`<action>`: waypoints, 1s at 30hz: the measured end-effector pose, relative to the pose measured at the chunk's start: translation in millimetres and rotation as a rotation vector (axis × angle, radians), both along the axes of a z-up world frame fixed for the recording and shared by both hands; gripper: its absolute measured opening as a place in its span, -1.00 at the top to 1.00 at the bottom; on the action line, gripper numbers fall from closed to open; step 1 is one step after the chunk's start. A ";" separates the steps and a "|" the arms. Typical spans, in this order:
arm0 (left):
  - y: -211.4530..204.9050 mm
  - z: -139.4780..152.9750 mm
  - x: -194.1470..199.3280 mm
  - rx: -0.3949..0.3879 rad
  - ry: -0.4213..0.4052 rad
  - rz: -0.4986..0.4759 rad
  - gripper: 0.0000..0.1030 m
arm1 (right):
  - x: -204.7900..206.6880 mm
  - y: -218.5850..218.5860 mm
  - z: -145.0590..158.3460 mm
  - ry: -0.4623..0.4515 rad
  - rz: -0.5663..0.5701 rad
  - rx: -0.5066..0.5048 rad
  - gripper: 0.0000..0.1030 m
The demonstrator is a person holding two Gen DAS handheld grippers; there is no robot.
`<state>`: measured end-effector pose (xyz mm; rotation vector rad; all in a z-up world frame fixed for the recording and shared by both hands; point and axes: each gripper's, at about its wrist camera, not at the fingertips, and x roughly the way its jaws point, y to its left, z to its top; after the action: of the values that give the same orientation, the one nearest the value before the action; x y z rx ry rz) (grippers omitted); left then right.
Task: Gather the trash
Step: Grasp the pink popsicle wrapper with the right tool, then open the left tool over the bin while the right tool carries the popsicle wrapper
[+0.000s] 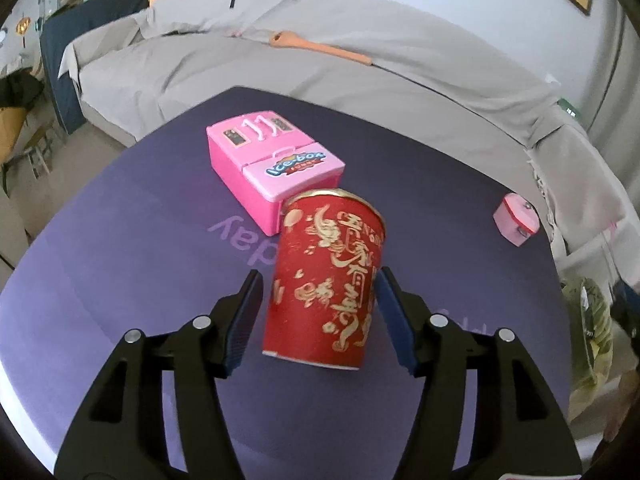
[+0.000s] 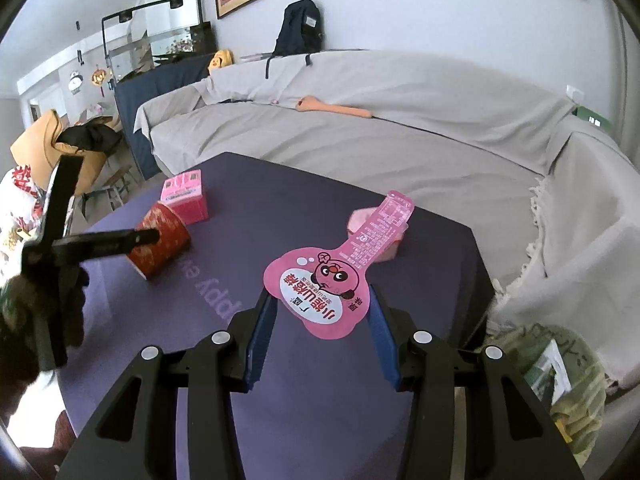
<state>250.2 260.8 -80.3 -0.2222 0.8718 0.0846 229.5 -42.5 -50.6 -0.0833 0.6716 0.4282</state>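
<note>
The left gripper (image 1: 318, 316) stands spread, its 2 blue pads flanking a tilted red paper cup with gold lettering (image 1: 326, 280) on the purple table (image 1: 120, 260). The right gripper (image 2: 322, 334) clamps a pink guitar-shaped snack wrapper (image 2: 332, 276).

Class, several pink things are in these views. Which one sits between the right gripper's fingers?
The flat pink guitar-shaped wrapper with the cartoon face. The right gripper straddles it; the pink Ice-box toy and small pink case lie farther off.

Pink toy ice-box (image 1: 276, 168), covered sofa (image 1: 360, 80)
</note>
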 end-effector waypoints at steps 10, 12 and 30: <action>-7.9 13.9 3.7 -0.043 0.014 0.005 -0.04 | -23.4 -36.5 10.1 -0.059 -0.021 0.014 0.16; -22.6 29.5 -0.2 -0.040 -0.021 -0.023 -0.04 | -28.6 -47.8 14.5 -0.080 -0.037 0.010 0.16; -293.3 67.7 -15.9 -0.222 -0.074 -0.671 -0.05 | -104.6 -217.0 44.2 -0.218 -0.373 -0.024 0.16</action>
<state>234.3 -32.4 -12.6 -0.1291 0.8439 -0.6439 124.9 -259.4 -6.4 -0.0254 0.4634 0.0505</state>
